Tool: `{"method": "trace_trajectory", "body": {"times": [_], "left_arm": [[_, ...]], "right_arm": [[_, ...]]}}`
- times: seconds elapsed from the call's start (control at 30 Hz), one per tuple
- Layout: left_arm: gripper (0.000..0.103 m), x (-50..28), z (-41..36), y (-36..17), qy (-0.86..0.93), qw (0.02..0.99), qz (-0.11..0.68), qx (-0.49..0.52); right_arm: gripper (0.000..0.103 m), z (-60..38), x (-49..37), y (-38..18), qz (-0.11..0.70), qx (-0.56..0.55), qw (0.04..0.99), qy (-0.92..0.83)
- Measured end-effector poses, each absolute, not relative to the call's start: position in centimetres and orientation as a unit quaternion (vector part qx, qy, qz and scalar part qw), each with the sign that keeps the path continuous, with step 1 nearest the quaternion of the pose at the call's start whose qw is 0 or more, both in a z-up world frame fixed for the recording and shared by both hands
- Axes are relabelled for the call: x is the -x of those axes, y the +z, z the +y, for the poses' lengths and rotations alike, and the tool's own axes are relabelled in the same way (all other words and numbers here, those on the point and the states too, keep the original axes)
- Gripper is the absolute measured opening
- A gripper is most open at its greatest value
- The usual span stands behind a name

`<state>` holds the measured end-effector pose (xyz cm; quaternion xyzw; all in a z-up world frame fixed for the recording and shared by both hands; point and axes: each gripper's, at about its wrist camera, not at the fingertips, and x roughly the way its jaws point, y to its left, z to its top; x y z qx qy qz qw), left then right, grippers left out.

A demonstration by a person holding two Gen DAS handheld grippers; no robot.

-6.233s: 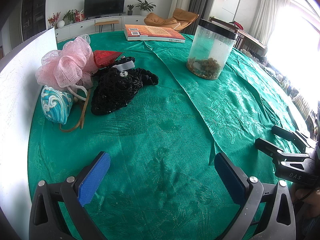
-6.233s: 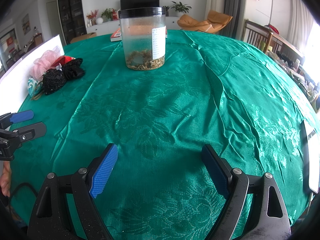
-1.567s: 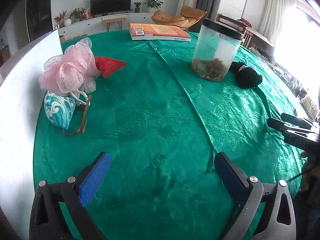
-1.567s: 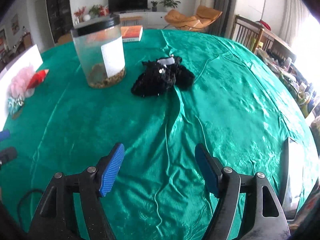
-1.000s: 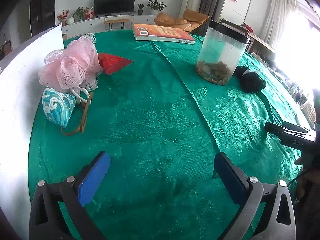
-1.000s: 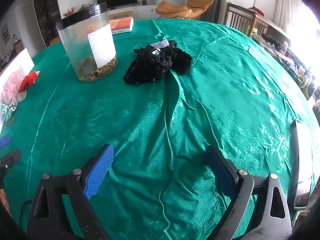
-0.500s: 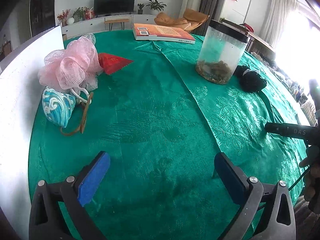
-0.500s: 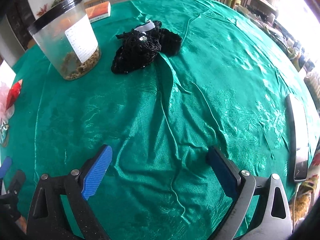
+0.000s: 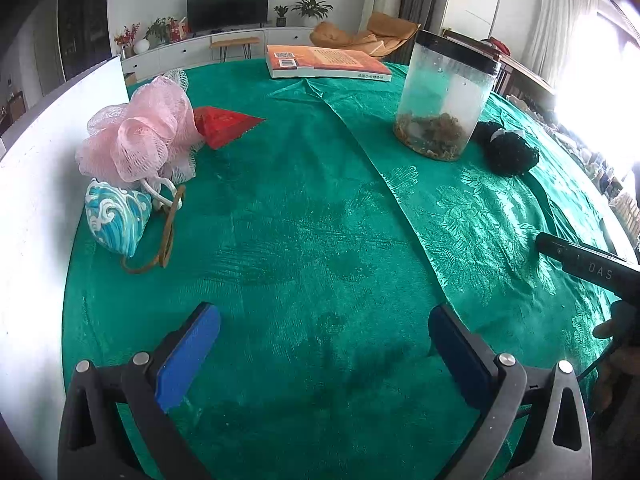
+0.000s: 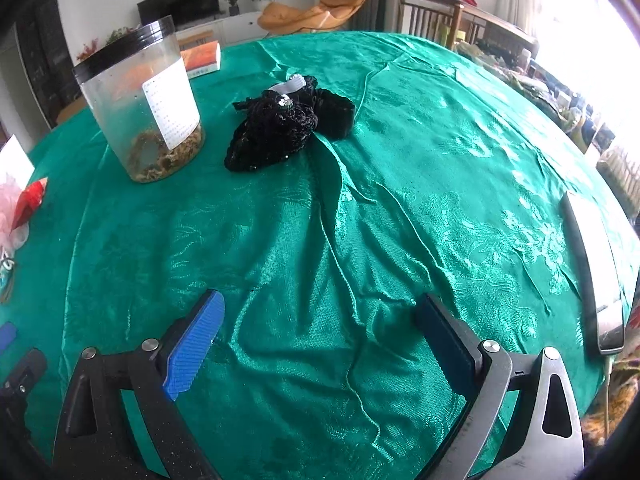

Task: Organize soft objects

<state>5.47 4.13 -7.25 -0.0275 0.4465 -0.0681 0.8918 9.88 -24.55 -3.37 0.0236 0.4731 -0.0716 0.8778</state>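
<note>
Black mesh bundle (image 10: 280,128) moved from pink pouf (image 9: 140,136) pile, now beyond right gripper (image 10: 320,336) fingers beside jar (image 10: 146,100). Both grippers, left gripper (image 9: 320,344) too, wide open, empty. Risk: mesh snagging on fingers, toppling jar.

left wrist view: low over the green tablecloth (image 9: 320,240), looking forward between its own fingers; pink mesh puff (image 9: 140,136) at 10 o'clock, jar (image 9: 444,100) at 1 o'clock.
right wrist view: low, angled downward; jar (image 10: 144,100) at 11 o'clock.
shared: jar, black mesh bundle (image 10: 280,124), orange book (image 9: 324,60).
</note>
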Motion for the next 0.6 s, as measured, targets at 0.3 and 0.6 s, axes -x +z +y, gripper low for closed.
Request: {"method": "trace_trajectory", "body": {"times": [0.3, 0.6], "left_arm": [[0.103, -5.55, 3.82, -7.37, -0.06, 0.89, 0.451, 0.011], [0.103, -5.53, 3.71, -7.4, -0.058, 0.89, 0.452, 0.006]], "right_arm": [[0.098, -24.44, -9.82, -3.35, 0.467, -0.027, 0.88, -0.079], [0.098, -24.41, -9.8, -3.34, 0.467, -0.027, 0.88, -0.078]]}}
